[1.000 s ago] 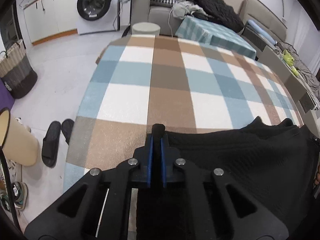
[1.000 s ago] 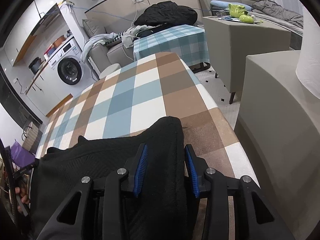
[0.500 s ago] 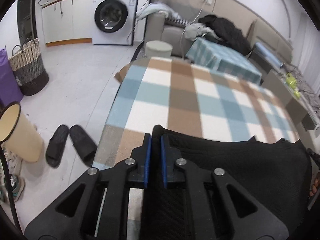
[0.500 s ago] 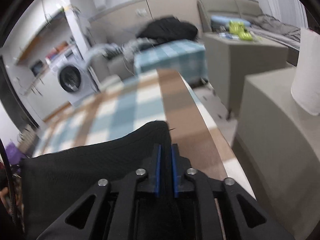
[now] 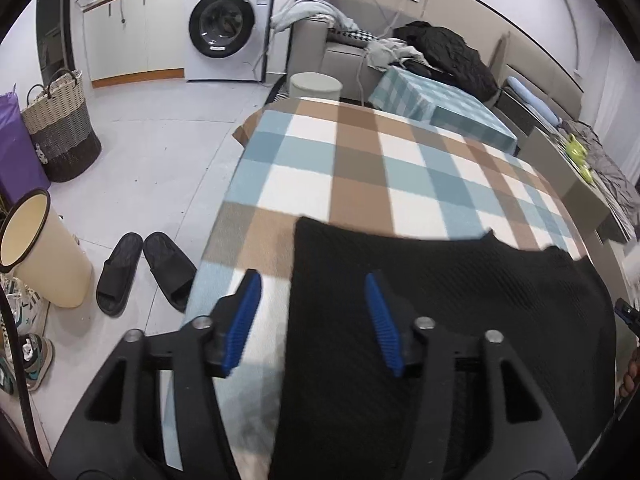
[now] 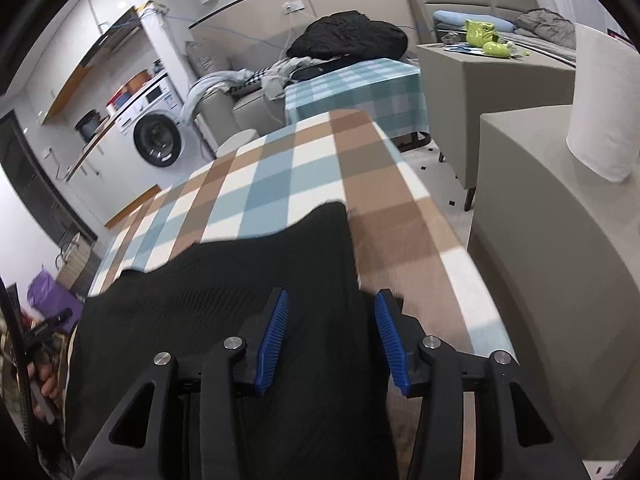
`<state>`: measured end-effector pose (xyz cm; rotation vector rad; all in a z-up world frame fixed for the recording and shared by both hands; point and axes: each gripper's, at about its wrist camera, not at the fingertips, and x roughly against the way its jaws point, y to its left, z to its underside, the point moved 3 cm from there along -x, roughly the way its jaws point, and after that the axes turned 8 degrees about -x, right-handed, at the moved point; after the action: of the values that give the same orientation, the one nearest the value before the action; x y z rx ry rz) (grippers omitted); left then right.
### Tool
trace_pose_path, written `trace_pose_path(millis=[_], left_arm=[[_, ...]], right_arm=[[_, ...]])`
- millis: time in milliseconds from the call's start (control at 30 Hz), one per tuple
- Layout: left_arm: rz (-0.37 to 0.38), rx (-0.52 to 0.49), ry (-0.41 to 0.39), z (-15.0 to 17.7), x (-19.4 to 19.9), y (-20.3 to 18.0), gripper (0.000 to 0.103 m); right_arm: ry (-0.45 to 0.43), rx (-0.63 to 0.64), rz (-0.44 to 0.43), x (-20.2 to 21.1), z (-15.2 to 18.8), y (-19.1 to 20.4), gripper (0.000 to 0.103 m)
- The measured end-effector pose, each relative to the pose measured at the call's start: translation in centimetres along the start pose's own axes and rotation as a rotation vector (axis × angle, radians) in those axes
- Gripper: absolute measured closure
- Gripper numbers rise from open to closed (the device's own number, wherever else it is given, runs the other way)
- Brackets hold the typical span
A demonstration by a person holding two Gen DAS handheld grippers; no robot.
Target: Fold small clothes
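A black knit garment [image 5: 448, 304] lies spread across the near end of the checked table cover [image 5: 360, 168]. My left gripper [image 5: 312, 292] hovers over the garment's left edge; its jaws are opening, and the blue pads [image 5: 244, 320] stand apart without pressing the cloth. In the right wrist view the same black garment [image 6: 248, 280] fills the lower left. My right gripper [image 6: 330, 312] sits over its right edge, jaws opening too, with the cloth edge lying between the pads [image 6: 390, 340] untouched.
Left of the table are black slippers [image 5: 140, 264], a cream bin [image 5: 40, 252], a woven basket [image 5: 60, 132] and a washing machine [image 5: 228, 28]. A grey cabinet [image 6: 560, 248] with a paper roll [image 6: 604, 104] stands close on the right. A sofa with clothes [image 5: 440, 52] lies beyond.
Both grippers were shut on the garment's corners half a second ago; both have let go and their jaws have spread. The garment now lies flat on the table, its far edge laid forward.
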<state>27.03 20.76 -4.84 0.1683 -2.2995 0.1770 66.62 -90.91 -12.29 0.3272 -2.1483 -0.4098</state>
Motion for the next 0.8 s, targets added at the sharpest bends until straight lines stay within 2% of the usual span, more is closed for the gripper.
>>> trace_pose_path(millis=[100,233,400,533,600,800], left_arm=[[0.005,-0.033,-0.004,1.3,1.9,-1.3,0.043],[0.018,-0.083,-0.021,3.2,4.9,-3.2,0.029],[0.033,-0.159,-0.021,5.4,7.9,-5.6,0.022],[0.069,-0.146,-0.022,7.0,9.7,-6.5,0.022],[0.078,-0.136,-0.029,7.7,10.4,-6.8,0.021],[0.085,-0.12,-0.018,9.6,11.2,-7.2,0.021]], right_arm=[[0.003,0.04,-0.013,1.3,1.7,0.6,0.047],[0.006,0.09,-0.019,2.9,3.6,1.4,0.026],[-0.006,0.173,0.008,4.7,5.8,2.6,0.018],[-0.004,0.22,0.011,5.7,7.3,3.4,0.013],[0.007,0.217,-0.003,6.0,8.3,3.5,0.01],[0.083,0.167,-0.023,5.9,10.0,2.3,0.009]])
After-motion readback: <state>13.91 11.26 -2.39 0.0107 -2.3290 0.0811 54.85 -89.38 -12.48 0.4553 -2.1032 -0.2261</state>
